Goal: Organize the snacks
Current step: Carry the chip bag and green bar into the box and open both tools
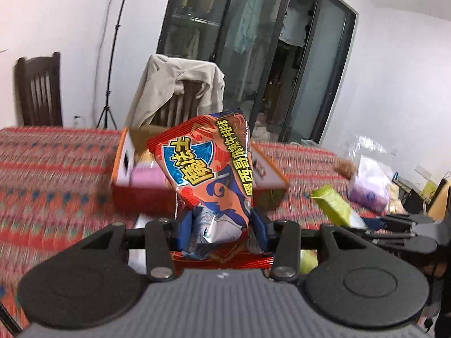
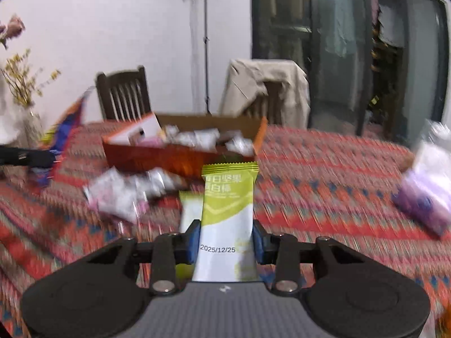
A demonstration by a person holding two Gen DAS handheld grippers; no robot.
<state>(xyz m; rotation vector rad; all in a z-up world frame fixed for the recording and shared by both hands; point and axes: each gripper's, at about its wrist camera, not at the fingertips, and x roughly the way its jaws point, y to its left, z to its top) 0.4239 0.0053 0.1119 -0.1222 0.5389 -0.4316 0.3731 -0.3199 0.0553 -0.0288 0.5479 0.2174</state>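
Observation:
My left gripper [image 1: 222,231] is shut on a red and blue snack packet [image 1: 208,166], held upright above the patterned tablecloth in front of the orange cardboard box [image 1: 141,194]. My right gripper [image 2: 225,239] is shut on a green and white snack bar [image 2: 228,211], also lifted, with the same box [image 2: 174,160] beyond it holding several small white wrapped snacks. In the right wrist view the left gripper [image 2: 33,157] and its red packet [image 2: 67,124] show at the far left. In the left wrist view the right gripper [image 1: 400,228] and its green bar [image 1: 335,205] show at the right.
Several loose white and pink wrappers [image 2: 126,191] lie on the tablecloth [image 2: 324,174] before the box. A purple bag [image 2: 425,200] sits at the right. Two chairs [image 2: 124,95] stand behind the table, one draped with a beige jacket [image 2: 267,84]. A vase of dried flowers [image 2: 25,107] stands far left.

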